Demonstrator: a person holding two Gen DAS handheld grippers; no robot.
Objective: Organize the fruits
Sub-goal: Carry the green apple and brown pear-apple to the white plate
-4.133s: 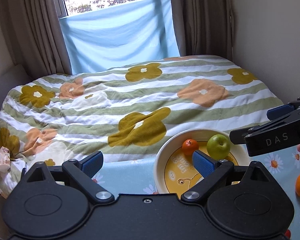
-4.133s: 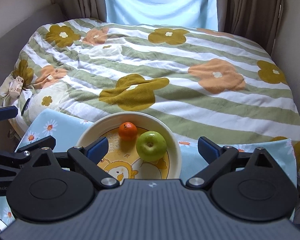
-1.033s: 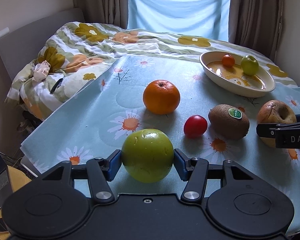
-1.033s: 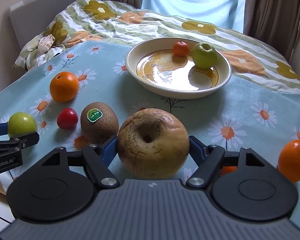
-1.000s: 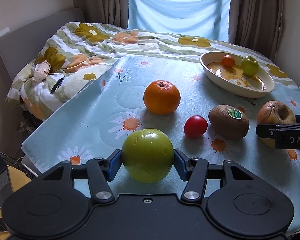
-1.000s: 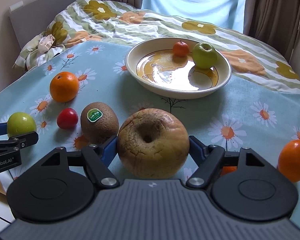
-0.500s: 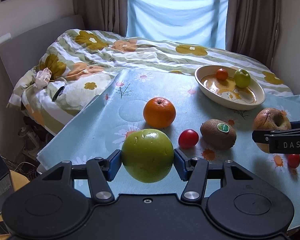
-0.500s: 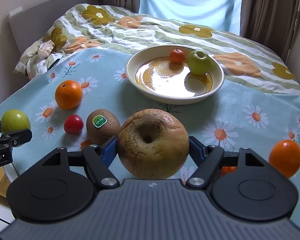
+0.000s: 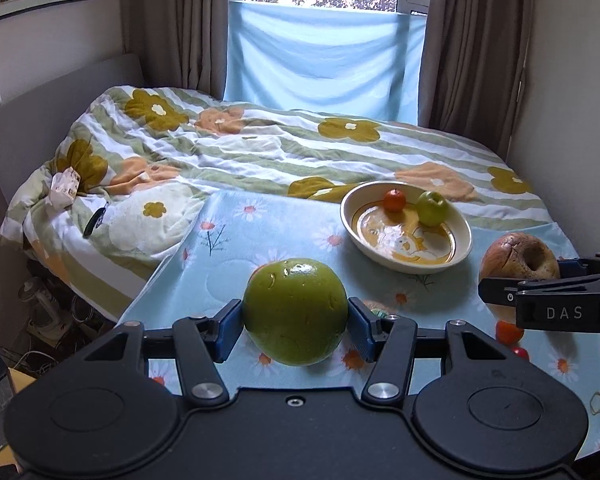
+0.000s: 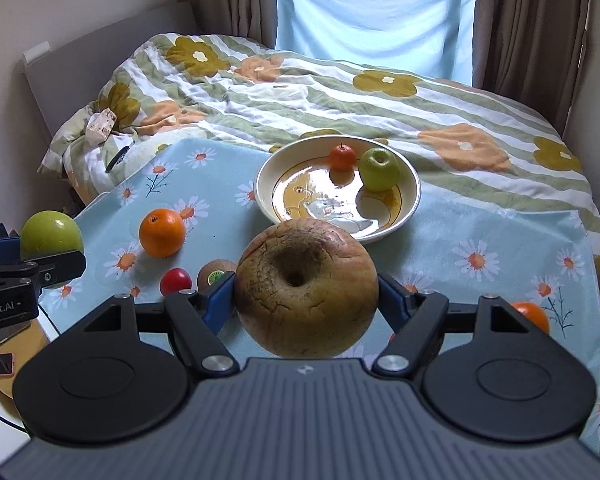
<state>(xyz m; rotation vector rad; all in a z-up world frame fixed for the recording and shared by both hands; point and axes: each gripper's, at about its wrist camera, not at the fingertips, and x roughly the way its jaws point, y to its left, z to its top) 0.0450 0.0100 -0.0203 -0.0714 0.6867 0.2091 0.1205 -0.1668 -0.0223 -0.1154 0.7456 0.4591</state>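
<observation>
My left gripper [image 9: 296,330] is shut on a large green apple [image 9: 295,312], held above the daisy-print cloth [image 9: 236,252]. My right gripper [image 10: 306,300] is shut on a big brownish cracked apple [image 10: 306,292], also lifted off the cloth [image 10: 480,232]. A cream bowl [image 10: 410,196] beyond both holds a small tangerine [image 10: 342,157] and a small green apple [image 10: 379,169]. In the left wrist view the same bowl [image 9: 462,236] sits right of centre. On the cloth lie an orange [image 10: 162,232], a red tomato [image 10: 175,281] and a kiwi [image 10: 216,272].
Another orange [image 10: 530,314] rests at the cloth's right side, half behind my right gripper. The flowered bedspread [image 10: 340,92] stretches past the bowl to the window curtain. The cloth's left edge drops off beside a small wooden table with a phone [image 10: 0,364].
Both grippers have risen with their fruit. The cloth and the loose fruit now lie lower and farther away in both views, and the bowl appears smaller.
</observation>
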